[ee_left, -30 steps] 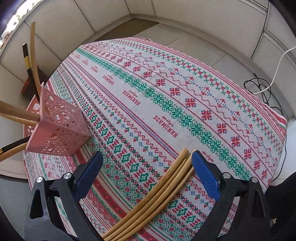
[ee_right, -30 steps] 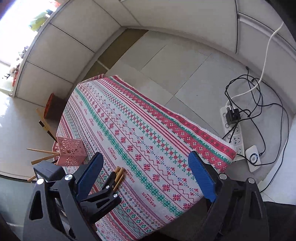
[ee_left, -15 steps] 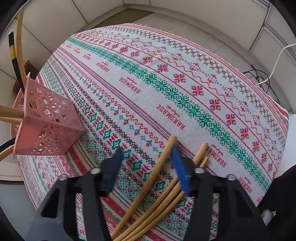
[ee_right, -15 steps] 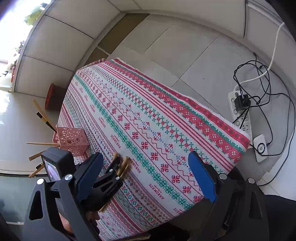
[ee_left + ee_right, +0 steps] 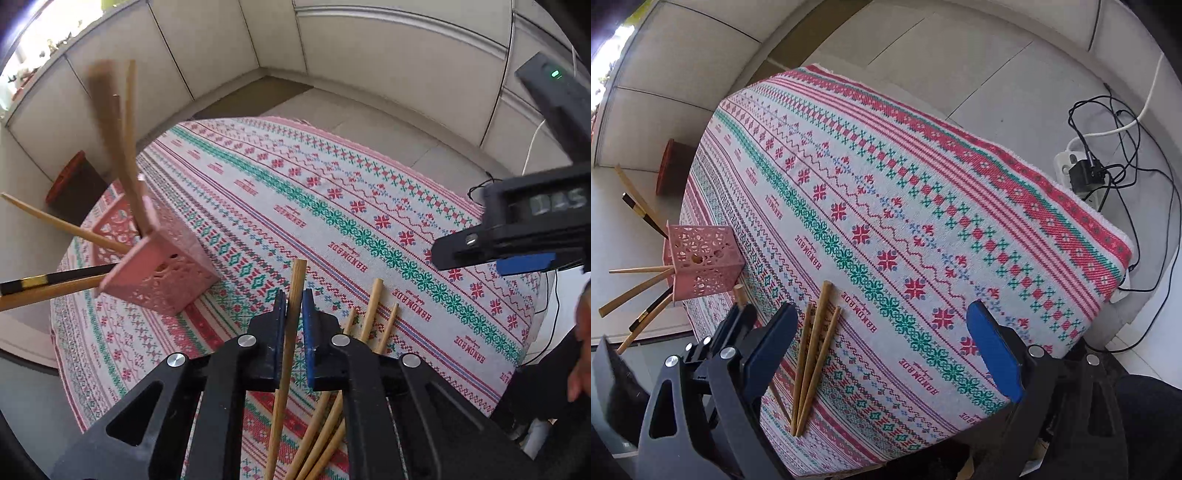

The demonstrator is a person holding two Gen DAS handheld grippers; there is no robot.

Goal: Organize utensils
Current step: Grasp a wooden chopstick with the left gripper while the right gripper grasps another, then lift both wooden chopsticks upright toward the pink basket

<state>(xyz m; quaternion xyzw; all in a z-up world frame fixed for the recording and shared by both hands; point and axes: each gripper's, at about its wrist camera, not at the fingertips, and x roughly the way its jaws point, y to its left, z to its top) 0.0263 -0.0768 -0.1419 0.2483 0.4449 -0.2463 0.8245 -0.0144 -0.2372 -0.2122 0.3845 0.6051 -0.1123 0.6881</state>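
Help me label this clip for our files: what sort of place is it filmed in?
Probably a plain indoor room set up for recording, not a real kitchen. A small table under a patterned tablecloth stands on a bare tiled floor, with a power strip and loose cables beside it. Pale panelled walls surround it.

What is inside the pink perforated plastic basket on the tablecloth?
Several wooden chopsticks and a black one lean out of the pink perforated plastic basket. Its walls hide their lower ends and its bottom.
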